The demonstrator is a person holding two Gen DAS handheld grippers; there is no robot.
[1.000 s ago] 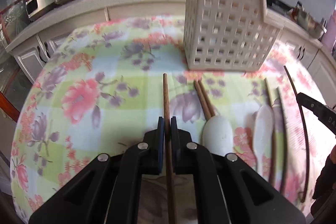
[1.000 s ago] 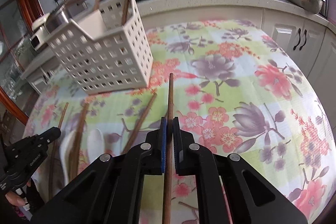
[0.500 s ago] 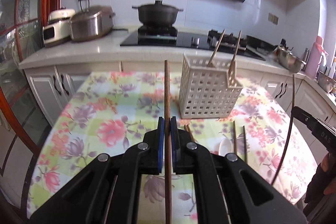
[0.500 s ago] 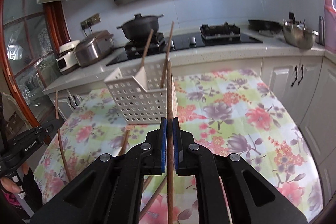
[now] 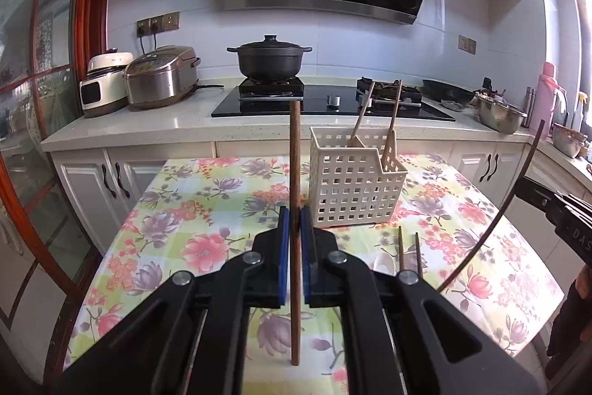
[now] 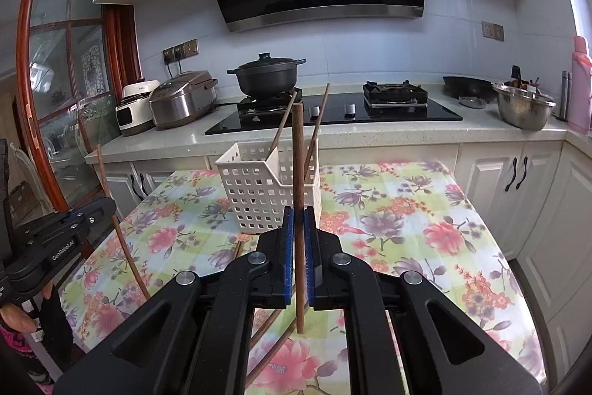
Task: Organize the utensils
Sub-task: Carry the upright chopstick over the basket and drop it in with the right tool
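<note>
Your left gripper (image 5: 295, 224) and right gripper (image 6: 298, 224) each pinch a chopstick (image 5: 295, 173) mid-shaft; it's light, stiff, slippery. Basket (image 5: 355, 186) sits at one o'clock.

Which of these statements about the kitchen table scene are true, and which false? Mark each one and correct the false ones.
1. The left gripper is shut on a chopstick. True.
2. The white basket is empty. False: two wooden handles stand in it.
3. The right gripper is shut on a chopstick. True.
4. The basket lies tipped on its side. False: it stands upright on the floral tablecloth.
5. A black pot sits on the stove. True.
</note>
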